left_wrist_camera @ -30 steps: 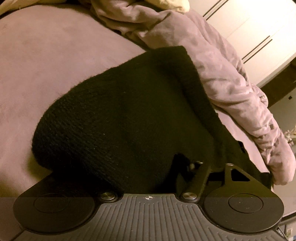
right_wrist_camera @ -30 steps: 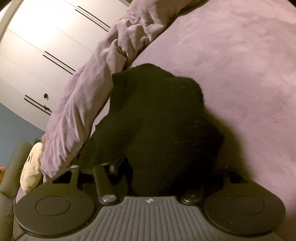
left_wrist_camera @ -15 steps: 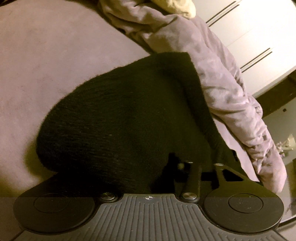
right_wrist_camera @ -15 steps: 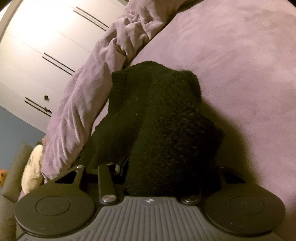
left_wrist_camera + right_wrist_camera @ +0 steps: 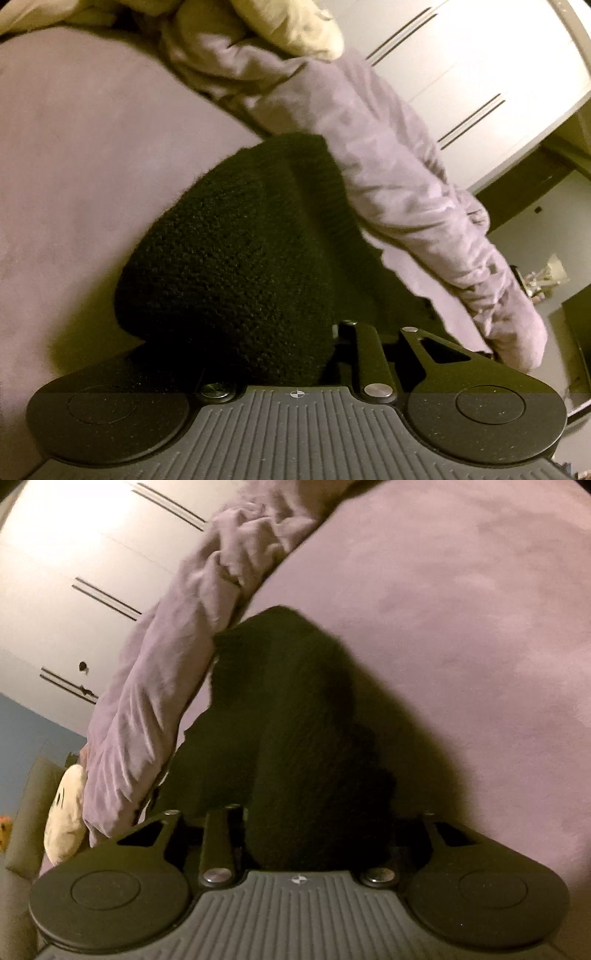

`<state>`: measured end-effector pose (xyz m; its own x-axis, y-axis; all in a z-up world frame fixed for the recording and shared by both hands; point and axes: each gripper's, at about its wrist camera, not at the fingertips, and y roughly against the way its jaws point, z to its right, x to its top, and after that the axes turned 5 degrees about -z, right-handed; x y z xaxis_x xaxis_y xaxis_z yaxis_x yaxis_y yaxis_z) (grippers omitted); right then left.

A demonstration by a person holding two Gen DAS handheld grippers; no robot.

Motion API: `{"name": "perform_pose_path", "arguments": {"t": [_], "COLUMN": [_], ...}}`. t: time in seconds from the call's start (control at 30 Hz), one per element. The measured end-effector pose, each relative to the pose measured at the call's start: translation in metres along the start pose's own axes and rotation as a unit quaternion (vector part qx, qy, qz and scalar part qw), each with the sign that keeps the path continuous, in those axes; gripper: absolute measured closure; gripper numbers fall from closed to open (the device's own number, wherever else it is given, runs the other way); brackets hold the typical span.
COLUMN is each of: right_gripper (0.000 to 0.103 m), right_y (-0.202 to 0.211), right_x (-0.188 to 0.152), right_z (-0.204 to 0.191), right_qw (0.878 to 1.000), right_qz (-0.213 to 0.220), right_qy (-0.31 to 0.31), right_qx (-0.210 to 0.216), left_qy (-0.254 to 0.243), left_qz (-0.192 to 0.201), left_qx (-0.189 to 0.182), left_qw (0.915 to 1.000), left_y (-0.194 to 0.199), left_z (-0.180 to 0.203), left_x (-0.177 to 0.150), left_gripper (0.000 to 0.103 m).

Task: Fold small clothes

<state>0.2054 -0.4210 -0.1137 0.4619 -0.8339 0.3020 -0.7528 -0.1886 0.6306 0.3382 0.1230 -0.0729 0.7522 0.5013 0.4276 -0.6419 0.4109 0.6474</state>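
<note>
Left tongs (image 5: 295,354) fingertips buried under black knit garment (image 5: 236,258), right tongs (image 5: 314,834) likewise, grip unreadable

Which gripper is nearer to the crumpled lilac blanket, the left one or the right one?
Cannot tell: each gripper is buried in the black knit garment, and the lilac blanket lies just beyond the garment in both views.

Black knit garment (image 5: 236,258) seemingly bunched narrower, drawn nearer both cameras

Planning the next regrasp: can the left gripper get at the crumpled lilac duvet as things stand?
Probably not yet. The left gripper looks shut on the black knit garment, which bulges over its fingers. The lilac duvet lies bare just beyond, so releasing should free the way.
</note>
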Motion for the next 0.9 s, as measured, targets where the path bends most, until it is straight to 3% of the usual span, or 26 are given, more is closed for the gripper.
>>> {"name": "perform_pose_path", "arguments": {"t": [0.07,0.13,0.2,0.27,0.3,0.4,0.47,0.5,0.57,0.63,0.73,0.83,0.9], "right_gripper": [0.051,0.051,0.049,0.052,0.054,0.076,0.091,0.094,0.095,0.095,0.096,0.096,0.096], "right_y": [0.014,0.038,0.062,0.073,0.072,0.044,0.014,0.000,-0.029,-0.050,-0.074,-0.085,-0.085], "right_x": [0.002,0.006,0.006,0.001,-0.005,-0.036,-0.062,-0.075,-0.100,-0.118,-0.138,-0.156,-0.161], "right_z": [0.007,0.012,0.009,-0.004,-0.017,-0.071,-0.105,-0.118,-0.143,-0.153,-0.156,-0.146,-0.147], "right_qw": [1.000,0.996,0.987,0.981,0.979,0.964,0.951,0.945,0.934,0.933,0.927,0.912,0.906], "right_qz": [0.020,0.067,0.123,0.147,0.147,0.124,0.091,0.081,0.068,0.056,0.056,0.059,0.065], "right_qy": [0.000,0.015,0.052,0.088,0.118,0.233,0.294,0.315,0.350,0.355,0.370,0.406,0.418], "right_qx": [-0.012,-0.058,-0.094,-0.088,-0.071,-0.032,-0.001,0.007,0.012,0.024,-0.001,-0.021,-0.028], "left_qy": [0.018,0.025,0.017,0.012,0.015,0.043,0.053,0.050,0.040,0.037,0.047,0.058,0.093], "left_qz": [-0.009,-0.015,-0.017,-0.014,-0.013,-0.010,-0.007,-0.006,-0.008,-0.011,-0.015,-0.019,-0.016], "left_qx": [0.001,-0.001,0.002,0.008,0.008,0.003,0.002,0.002,0.005,0.005,-0.008,-0.021,-0.038], "left_qw": [0.9998,0.9996,0.9997,0.9998,0.9998,0.9990,0.9986,0.9987,0.9992,0.9992,0.9988,0.9979,0.9948], "left_y": [-0.005,-0.009,-0.014,-0.018,-0.021,-0.027,-0.028,-0.029,-0.029,-0.029,-0.029,-0.032,-0.034], "left_z": [-0.011,-0.021,-0.025,-0.026,-0.026,-0.028,-0.029,-0.028,-0.027,-0.028,-0.034,-0.039,-0.044], "left_x": [-0.001,-0.004,-0.008,-0.010,-0.011,-0.011,-0.010,-0.010,-0.009,-0.008,-0.005,-0.004,-0.003], "left_gripper": [0.079,0.076,0.066,0.060,0.053,0.045,0.046,0.046,0.047,0.051,0.053,0.049,0.040]}}
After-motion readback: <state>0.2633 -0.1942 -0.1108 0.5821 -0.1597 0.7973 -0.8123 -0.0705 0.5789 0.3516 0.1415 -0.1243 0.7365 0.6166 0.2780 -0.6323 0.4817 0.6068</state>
